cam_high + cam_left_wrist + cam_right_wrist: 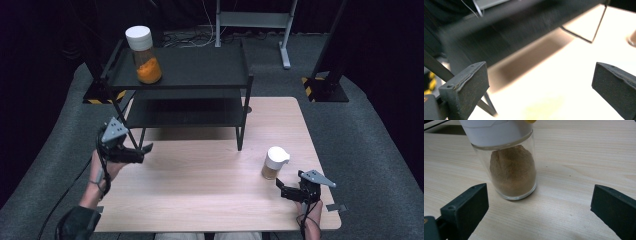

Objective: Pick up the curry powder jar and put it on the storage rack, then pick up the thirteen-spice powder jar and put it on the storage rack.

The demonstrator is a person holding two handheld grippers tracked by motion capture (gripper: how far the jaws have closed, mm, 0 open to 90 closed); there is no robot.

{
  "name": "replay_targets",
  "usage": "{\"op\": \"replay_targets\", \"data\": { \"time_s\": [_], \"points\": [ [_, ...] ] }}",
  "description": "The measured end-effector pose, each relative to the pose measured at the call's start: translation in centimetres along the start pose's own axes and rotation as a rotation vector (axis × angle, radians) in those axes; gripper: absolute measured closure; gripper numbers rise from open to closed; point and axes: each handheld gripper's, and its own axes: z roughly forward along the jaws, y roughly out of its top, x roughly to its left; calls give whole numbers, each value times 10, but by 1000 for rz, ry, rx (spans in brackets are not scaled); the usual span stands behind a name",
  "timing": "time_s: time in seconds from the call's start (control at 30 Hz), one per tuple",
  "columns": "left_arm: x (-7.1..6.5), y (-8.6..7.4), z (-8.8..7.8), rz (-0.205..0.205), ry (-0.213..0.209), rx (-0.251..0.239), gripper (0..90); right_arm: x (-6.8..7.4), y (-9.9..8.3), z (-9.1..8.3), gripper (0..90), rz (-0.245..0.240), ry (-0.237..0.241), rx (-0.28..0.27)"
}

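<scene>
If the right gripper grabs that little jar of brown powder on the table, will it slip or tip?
The small jar looks like smooth clear glass or plastic, so it may slip between the jaws. It stands upright, narrow under a wide white cap, so a high push could tip it. Being roughly half full, it is probably light.

**Spice jar: condition and position**

The brown-powder jar (510, 170) is clear glass with a white cap. It stands upright on the wooden table (200, 185), near the right edge, filled about halfway with brown powder. Nothing touches it.
</scene>
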Motion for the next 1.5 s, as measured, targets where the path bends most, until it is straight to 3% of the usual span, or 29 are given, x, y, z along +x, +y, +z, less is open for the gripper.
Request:
{"op": "replay_targets", "data": {
  "time_s": [0.1,0.3,0.37,0.5,0.63,0.83,1.5],
  "points": [
    [-10,-24,17,-25,-38,46,5,0,1,0,5,1,2,4],
    [-24,-64,45,-73,-73,142,4,-1,1,0,5,1,4,4],
    [-27,-77,52,-109,-81,158,4,-1,1,0,5,1,3,3],
    [-32,-91,59,-128,-80,189,4,-1,1,0,5,2,4,4],
    [-34,-97,62,-132,-77,192,4,-1,1,1,6,1,5,6],
    [-40,-92,66,-93,-65,223,4,-1,1,1,5,1,4,7],
    [-38,-92,67,-105,-69,228,4,3,2,1,6,-13,-9,15]
  ]
}}
